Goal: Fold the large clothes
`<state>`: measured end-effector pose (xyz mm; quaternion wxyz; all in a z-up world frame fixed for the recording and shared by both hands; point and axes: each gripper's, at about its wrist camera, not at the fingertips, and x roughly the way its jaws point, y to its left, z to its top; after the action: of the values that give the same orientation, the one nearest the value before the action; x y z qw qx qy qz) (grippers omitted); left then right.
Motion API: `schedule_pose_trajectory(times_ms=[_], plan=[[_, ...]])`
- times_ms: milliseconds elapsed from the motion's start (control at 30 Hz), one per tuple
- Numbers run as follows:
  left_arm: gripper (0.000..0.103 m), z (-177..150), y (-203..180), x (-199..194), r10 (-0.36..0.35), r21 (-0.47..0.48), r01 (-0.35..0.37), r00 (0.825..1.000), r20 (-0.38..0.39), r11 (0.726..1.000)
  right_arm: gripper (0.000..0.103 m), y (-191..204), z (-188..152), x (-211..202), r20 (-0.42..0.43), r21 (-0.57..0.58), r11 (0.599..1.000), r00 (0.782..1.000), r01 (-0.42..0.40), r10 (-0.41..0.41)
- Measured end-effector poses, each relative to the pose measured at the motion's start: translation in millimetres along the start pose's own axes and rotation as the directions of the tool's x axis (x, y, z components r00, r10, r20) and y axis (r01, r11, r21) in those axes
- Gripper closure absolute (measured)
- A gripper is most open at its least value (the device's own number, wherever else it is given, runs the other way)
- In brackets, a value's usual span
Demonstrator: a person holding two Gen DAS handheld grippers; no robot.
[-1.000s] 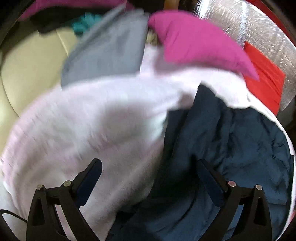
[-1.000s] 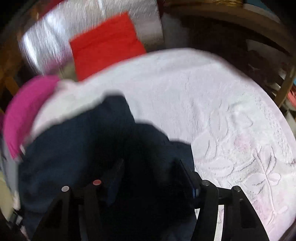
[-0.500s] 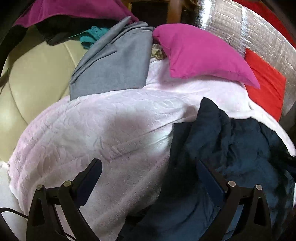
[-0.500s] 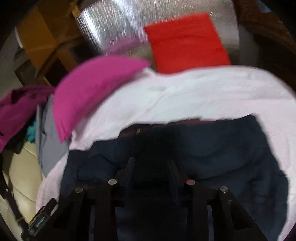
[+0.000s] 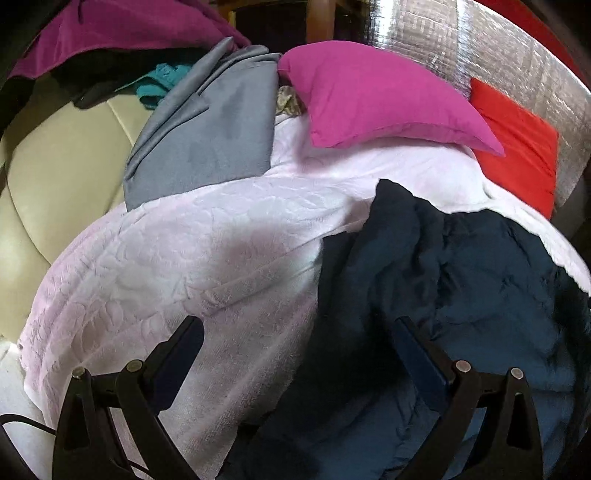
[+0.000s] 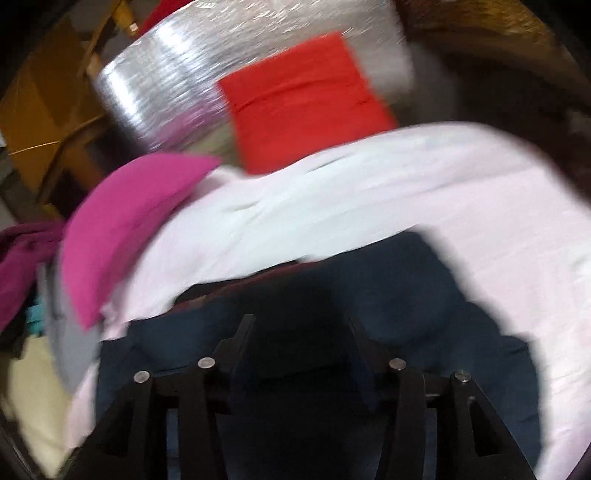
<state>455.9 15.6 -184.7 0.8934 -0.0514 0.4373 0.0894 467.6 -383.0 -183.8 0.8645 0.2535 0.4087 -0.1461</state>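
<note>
A dark navy garment (image 5: 461,295) lies crumpled on a pale pink embossed blanket (image 5: 184,258). My left gripper (image 5: 295,332) is open and empty, with the garment's left edge between its fingers. In the blurred right wrist view the navy garment (image 6: 406,295) fills the lower middle on the pink blanket (image 6: 369,192). My right gripper (image 6: 301,325) hangs just over the dark cloth with its jaws partly closed. The blur and shadow hide whether cloth is pinched between them.
A magenta pillow (image 5: 369,96) and a red cushion (image 5: 517,147) lie at the far side against a silver foil panel (image 5: 498,55). A grey garment (image 5: 207,129) and a purple cloth (image 5: 110,33) lie on a cream sofa (image 5: 55,166) at the left.
The right gripper's jaws have narrowed and it swung over the navy garment, which now lies more spread out. The left gripper stays open and has barely moved.
</note>
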Motion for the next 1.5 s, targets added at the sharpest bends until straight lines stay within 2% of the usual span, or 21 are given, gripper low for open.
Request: schedule_pose_trajectory(times_ms=[67,100,133,233,300,400,533,633,733,833,900,1500], plan=[[0.001,-3.2,-6.4,4.4,0.006,0.033,-0.005,1.000,-0.018,0.999,0.050,-21.9,-2.0,21.4,-0.080,0.033,0.998,0.996,0.053,-0.050],[0.001,-5.7,-10.2,6.4,0.010,0.051,-0.009,1.000,-0.030,0.999,0.050,-33.6,-7.4,38.9,-0.160,0.039,0.998,0.986,0.043,-0.036],[0.001,-7.4,-13.2,10.4,0.020,0.074,-0.017,0.999,-0.043,0.997,0.050,-36.8,-10.4,40.6,-0.163,0.038,0.999,0.986,0.026,-0.020],[0.001,-9.1,-15.8,6.9,0.045,0.098,-0.043,0.999,-0.020,0.994,0.050,-34.0,-16.9,18.1,-0.112,0.010,1.000,0.994,0.004,-0.003],[0.001,-7.8,-13.7,-3.0,0.036,0.089,-0.037,0.999,0.015,0.995,0.050,-34.8,-21.8,-0.1,-0.073,0.024,0.999,0.997,-0.034,0.035],[0.001,-5.6,-11.6,-14.8,0.011,0.074,-0.015,0.998,0.062,0.997,0.050,-32.1,-40.4,-38.4,0.003,-0.029,0.997,0.998,-0.069,0.069],[0.001,-4.1,-10.0,-29.6,-0.028,0.060,0.021,0.992,0.122,0.998,0.050,-25.9,-74.3,-75.2,0.034,-0.072,0.987,0.989,-0.144,0.147],[0.001,-4.5,-10.3,-38.7,-0.058,0.061,0.049,0.986,0.157,0.997,0.050,-22.8,-103.2,-92.8,0.041,-0.100,0.983,0.986,-0.155,0.160],[0.001,-5.5,-12.1,-46.7,-0.080,0.074,0.067,0.978,0.191,0.995,0.050,-23.5,-124.9,-92.8,0.027,-0.105,0.982,0.987,-0.154,0.158],[0.001,-7.1,-16.5,-53.3,-0.106,0.090,0.088,0.969,0.222,0.992,0.051,-25.0,-142.5,-76.3,-0.020,-0.109,0.985,0.991,-0.135,0.134],[0.001,-8.2,-21.1,-55.5,-0.126,0.103,0.104,0.966,0.228,0.989,0.050,-24.9,-148.7,-72.4,0.002,-0.120,0.985,0.993,-0.120,0.121],[0.001,-28.8,-71.4,-66.4,-0.215,0.260,0.152,0.948,0.234,0.954,0.050,-21.3,-156.3,-63.0,0.002,-0.124,0.988,0.995,-0.096,0.097]])
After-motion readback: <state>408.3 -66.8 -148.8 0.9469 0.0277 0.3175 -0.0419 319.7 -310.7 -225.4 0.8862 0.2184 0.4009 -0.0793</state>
